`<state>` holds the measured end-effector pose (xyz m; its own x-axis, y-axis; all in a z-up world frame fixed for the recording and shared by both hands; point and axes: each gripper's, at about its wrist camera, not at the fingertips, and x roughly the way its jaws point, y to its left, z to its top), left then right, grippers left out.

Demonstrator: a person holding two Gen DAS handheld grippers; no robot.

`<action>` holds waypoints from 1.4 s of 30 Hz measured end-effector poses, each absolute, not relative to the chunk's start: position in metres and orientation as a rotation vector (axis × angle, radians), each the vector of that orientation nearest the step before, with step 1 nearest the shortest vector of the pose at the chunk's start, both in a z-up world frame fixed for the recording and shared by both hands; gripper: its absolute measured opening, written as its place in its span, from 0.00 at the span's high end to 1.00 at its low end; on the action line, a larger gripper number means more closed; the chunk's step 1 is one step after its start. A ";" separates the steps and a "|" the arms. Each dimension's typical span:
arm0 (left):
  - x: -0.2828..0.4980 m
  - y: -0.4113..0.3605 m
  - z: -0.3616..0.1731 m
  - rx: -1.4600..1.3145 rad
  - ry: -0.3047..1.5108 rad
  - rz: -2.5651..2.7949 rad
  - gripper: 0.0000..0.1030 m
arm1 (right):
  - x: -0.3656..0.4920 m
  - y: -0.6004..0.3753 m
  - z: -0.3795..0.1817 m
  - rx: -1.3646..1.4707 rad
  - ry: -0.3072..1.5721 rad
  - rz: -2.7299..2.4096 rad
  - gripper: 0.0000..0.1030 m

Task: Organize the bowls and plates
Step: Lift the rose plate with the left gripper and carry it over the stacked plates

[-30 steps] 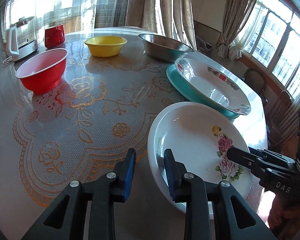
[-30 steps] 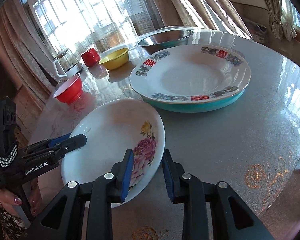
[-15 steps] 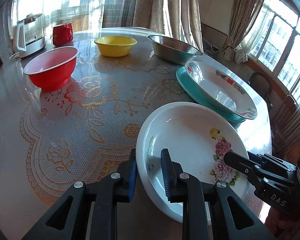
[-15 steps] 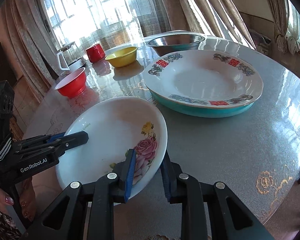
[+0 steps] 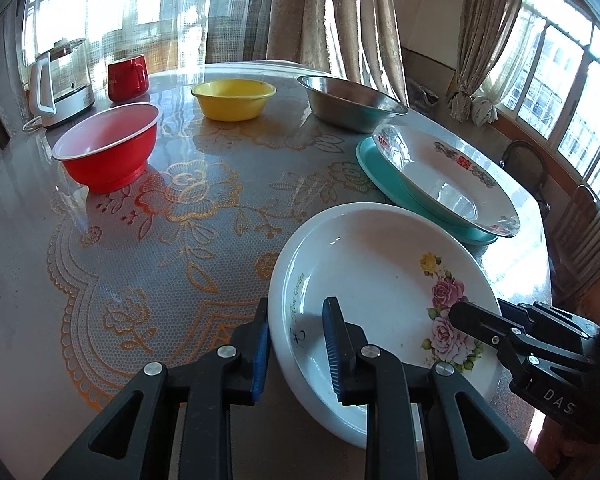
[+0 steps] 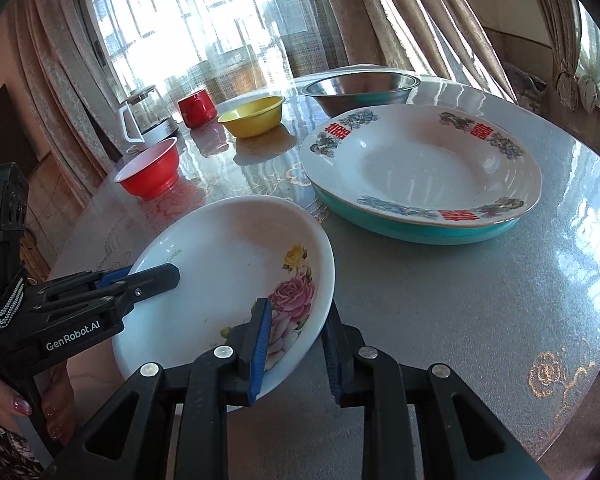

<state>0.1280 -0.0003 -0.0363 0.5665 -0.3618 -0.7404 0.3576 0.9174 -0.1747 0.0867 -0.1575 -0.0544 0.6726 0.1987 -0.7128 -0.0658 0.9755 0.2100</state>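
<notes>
A white rose-pattern plate (image 5: pixel 380 272) is held between both grippers, tilted and lifted off the table; it also shows in the right wrist view (image 6: pixel 228 280). My left gripper (image 5: pixel 296 344) is shut on its near-left rim. My right gripper (image 6: pixel 296 344) is shut on the opposite rim by the rose print. A white plate with red characters (image 6: pixel 420 160) sits on a teal plate (image 6: pixel 420 232) to the right. A red bowl (image 5: pixel 108 148), a yellow bowl (image 5: pixel 232 100) and a steel bowl (image 5: pixel 352 100) stand farther back.
A red mug (image 5: pixel 126 78) and a glass kettle (image 5: pixel 60 88) stand at the table's far left edge. A lace-patterned cloth under glass (image 5: pixel 160 220) covers the round table. Curtains and windows ring the room; chairs (image 5: pixel 528 168) stand to the right.
Both grippers have closed on the rose plate's rims and the plate has risen and tilted off the table. The cameras have pulled back slightly with it.
</notes>
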 end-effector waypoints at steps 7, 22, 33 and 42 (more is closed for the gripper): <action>0.127 0.003 -0.031 -0.026 0.846 -0.437 0.77 | 0.083 -0.156 -0.049 0.177 0.807 0.163 0.76; 0.120 0.009 -0.017 -0.102 0.736 -0.444 0.77 | 0.080 -0.162 -0.027 0.177 0.746 0.161 0.83; 0.120 -0.002 -0.014 -0.142 0.723 -0.458 0.77 | 0.083 -0.175 -0.013 0.194 0.723 0.169 0.84; 0.134 -0.032 0.002 -0.161 0.733 -0.468 0.77 | 0.087 -0.205 0.003 0.239 0.685 0.166 0.84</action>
<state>0.1336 -0.0325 0.0019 0.6460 -0.4644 -0.6058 0.3542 0.8854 -0.3010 0.0874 -0.2052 0.0025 0.7626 0.2290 -0.6049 -0.0724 0.9595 0.2721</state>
